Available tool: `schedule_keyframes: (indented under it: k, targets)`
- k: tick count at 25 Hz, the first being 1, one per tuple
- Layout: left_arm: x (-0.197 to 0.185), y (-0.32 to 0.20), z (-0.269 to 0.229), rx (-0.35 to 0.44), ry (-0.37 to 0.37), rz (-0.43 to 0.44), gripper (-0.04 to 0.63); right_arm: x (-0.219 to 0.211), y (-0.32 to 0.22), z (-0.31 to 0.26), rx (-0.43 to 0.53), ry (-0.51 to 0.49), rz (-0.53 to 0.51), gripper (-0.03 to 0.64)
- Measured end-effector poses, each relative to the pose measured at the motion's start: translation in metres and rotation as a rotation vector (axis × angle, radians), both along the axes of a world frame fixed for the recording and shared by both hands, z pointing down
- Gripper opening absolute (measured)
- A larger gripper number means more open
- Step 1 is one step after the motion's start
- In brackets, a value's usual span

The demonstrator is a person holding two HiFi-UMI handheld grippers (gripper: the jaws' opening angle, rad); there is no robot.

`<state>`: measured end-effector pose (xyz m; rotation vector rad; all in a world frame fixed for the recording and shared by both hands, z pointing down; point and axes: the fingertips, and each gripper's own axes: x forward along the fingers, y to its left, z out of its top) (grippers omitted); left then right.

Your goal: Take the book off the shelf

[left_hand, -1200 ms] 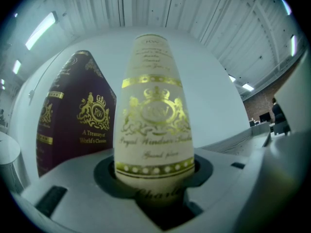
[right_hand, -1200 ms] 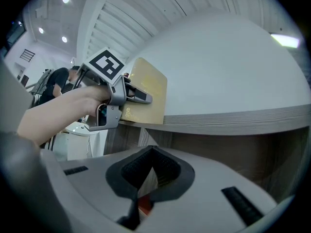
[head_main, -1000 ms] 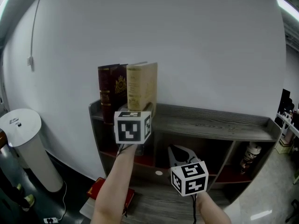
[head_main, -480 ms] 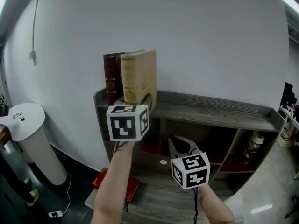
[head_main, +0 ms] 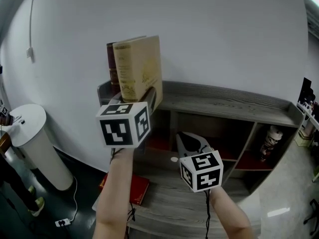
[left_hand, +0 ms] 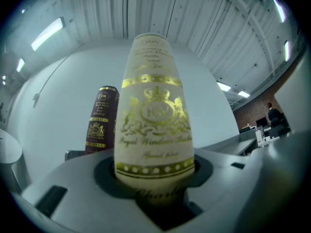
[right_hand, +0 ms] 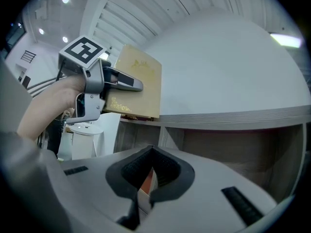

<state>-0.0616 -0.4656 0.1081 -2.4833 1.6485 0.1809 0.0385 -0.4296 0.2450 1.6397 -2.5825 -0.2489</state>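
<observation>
Left gripper (head_main: 145, 91) jaws clamp the cream book (head_main: 137, 66) low on its spine, probably to tip it away from the dark red book (head_main: 111, 61); right gripper (head_main: 191, 146) hangs lower, jaws together, empty.

head: high, downward | gripper views: along jaws (all share cream book (head_main: 137, 66))

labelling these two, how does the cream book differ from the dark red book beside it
Colour: the cream book is pale, the dark red book maroon. State: the left gripper clamps the cream book; the dark red book stands untouched. Place: the cream book is forward of the dark red book. Both carry gold crests on their spines.
</observation>
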Motion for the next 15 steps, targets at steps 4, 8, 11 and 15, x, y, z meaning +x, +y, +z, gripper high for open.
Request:
schedule_keyframes:
  k: [4, 8, 11, 15]
  targets:
    - [0.0, 0.01, 0.008, 0.002, -0.031, 0.008, 0.219, -0.003, 0.002, 0.004, -0.009, 0.001, -0.001, 0.008]
    - [0.0, 0.023, 0.016, -0.002, -0.04, 0.027, 0.219, -0.009, 0.005, 0.008, -0.019, 0.0, -0.005, 0.008]
    - [-0.001, 0.035, 0.018, 0.005, -0.048, 0.041, 0.219, -0.013, 0.008, 0.01, -0.024, -0.001, -0.005, 0.008]
    - [-0.007, 0.051, 0.019, 0.017, -0.05, 0.047, 0.219, -0.019, 0.014, 0.012, -0.03, -0.004, -0.003, 0.008]
